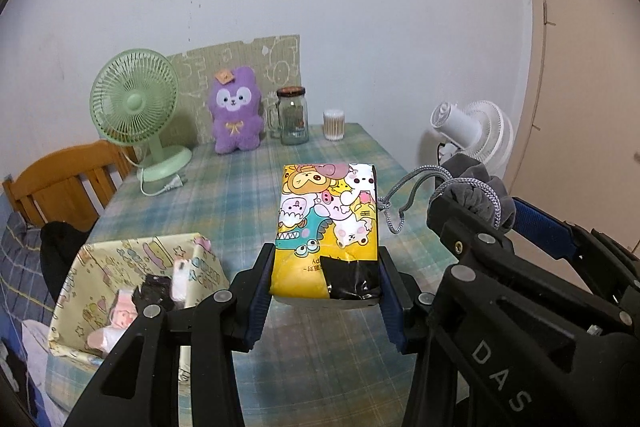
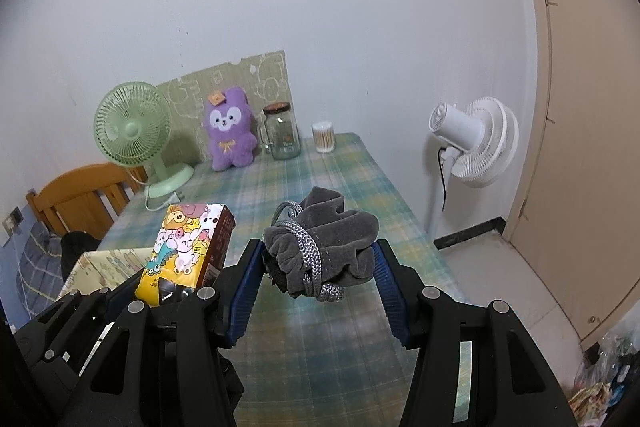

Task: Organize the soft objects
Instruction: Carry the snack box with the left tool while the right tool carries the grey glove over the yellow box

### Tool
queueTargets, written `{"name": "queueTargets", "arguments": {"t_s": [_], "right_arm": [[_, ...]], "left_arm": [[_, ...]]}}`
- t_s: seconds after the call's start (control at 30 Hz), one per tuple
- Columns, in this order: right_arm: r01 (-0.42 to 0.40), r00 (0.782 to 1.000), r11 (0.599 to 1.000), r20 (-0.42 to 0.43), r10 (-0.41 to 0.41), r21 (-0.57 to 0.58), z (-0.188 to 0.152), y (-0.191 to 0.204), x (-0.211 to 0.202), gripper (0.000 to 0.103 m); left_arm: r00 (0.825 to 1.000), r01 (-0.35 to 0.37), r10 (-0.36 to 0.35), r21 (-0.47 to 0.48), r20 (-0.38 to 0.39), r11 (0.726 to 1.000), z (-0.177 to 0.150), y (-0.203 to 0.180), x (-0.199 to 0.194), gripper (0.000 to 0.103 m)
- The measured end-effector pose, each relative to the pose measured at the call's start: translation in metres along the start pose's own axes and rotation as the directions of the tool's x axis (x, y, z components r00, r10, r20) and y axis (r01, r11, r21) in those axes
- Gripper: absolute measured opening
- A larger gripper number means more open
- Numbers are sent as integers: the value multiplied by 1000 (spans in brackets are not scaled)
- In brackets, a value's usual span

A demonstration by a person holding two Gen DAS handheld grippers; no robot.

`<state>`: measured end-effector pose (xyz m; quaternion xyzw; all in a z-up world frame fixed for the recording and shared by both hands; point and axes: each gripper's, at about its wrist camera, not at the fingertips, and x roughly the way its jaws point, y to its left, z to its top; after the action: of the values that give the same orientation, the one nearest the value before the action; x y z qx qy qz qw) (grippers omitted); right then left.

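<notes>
We had the left claw [image 1: 324, 291] clamped on a yellow cartoon-printed tissue pack [image 1: 326, 223], its blue pads pressing both long sides and the pack lifted clear above the plaid-covered surface [image 1: 224, 195]. Our right claw [image 2: 318, 275] gripped a grey velvet drawstring pouch [image 2: 328, 239] just beside it, also off the surface, its braided cord [image 2: 310, 251] looped over the front. To the left sat a patterned storage box [image 1: 120, 267] holding other soft items, while a purple plush toy [image 1: 236, 115], a green fan [image 1: 134, 103] and a glass jar [image 1: 294, 119] stood along the far edge.
</notes>
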<state>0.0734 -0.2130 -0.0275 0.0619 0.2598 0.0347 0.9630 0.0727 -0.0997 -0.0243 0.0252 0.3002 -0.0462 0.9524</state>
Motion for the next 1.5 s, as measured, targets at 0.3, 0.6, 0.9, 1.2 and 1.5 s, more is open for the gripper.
{"name": "queueTargets", "arguments": {"t_s": [0.3,0.6,0.9,1.2,1.5], "right_arm": [[0,1000,1000,29,0,-6,4,13,-9,59],[-8,999,1000,36,9,-17,8,29,-8,59],[-37,999,999,35,39,-39,14,52,1,59],[-58,998,996,13,59,-64,16,78,15,59],[-85,996,992,-19,84,-92,13,106,31,59]], "left_arm": [[1000,-3,2,15,31,1000,4,13,-11,49],[999,-3,2,19,48,1000,9,28,-16,49],[999,-4,4,2,54,1000,12,52,-12,49],[999,-19,19,3,49,1000,15,76,-5,49],[998,-43,43,-6,37,999,13,101,4,49]]}}
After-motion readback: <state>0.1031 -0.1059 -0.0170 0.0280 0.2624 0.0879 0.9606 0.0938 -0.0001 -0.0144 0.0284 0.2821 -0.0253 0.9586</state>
